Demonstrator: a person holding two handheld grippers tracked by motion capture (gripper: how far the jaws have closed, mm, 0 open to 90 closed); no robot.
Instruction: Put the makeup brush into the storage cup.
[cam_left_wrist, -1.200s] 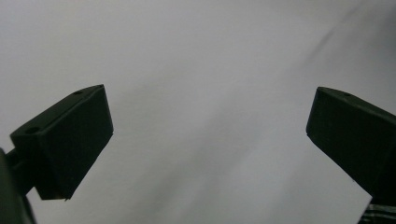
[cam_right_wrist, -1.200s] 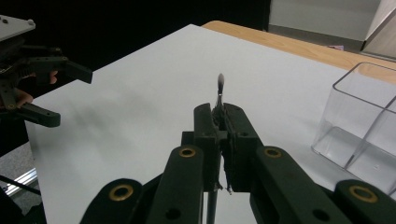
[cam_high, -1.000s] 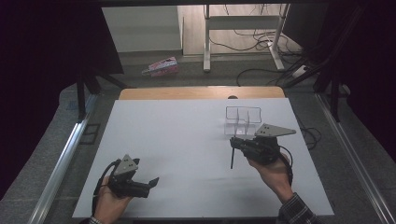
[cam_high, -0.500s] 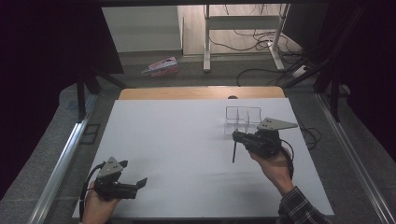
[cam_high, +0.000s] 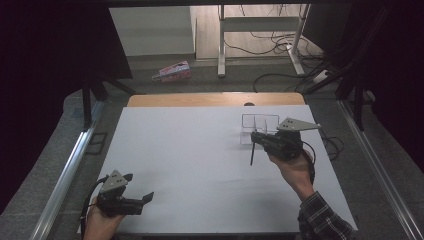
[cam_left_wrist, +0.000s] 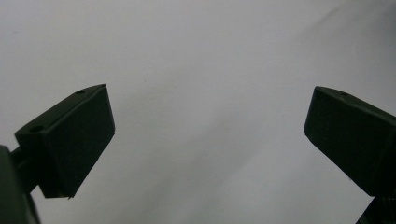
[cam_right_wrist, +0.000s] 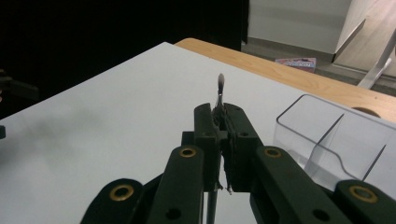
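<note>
- The left gripper (cam_high: 145, 199) is held low over the near left corner of the white table top (cam_high: 190, 160), well apart from the clear divided box (cam_high: 259, 128) and far to its left
- In the left gripper view its two black jaws stand wide apart, released, with nothing but bare white surface between them
- A thin dark rod-like tool (cam_high: 252, 152) hangs down in front of the clear divided box, just on its near side, with its lower end near the table top
- The right gripper (cam_high: 256, 137) is clenched on that tool: in the right gripper view the jaws are pressed together around the slim shaft (cam_right_wrist: 218, 100), whose small rounded tip sticks out past the jaw ends while the rest runs back between them
- The right gripper sits just beside the box, at its near edge, with the grey three-cornered plate (cam_high: 297, 124) over the box's right side
- In the right gripper view the box (cam_right_wrist: 336, 140) lies to the right of the jaws, its partitions visible
</note>
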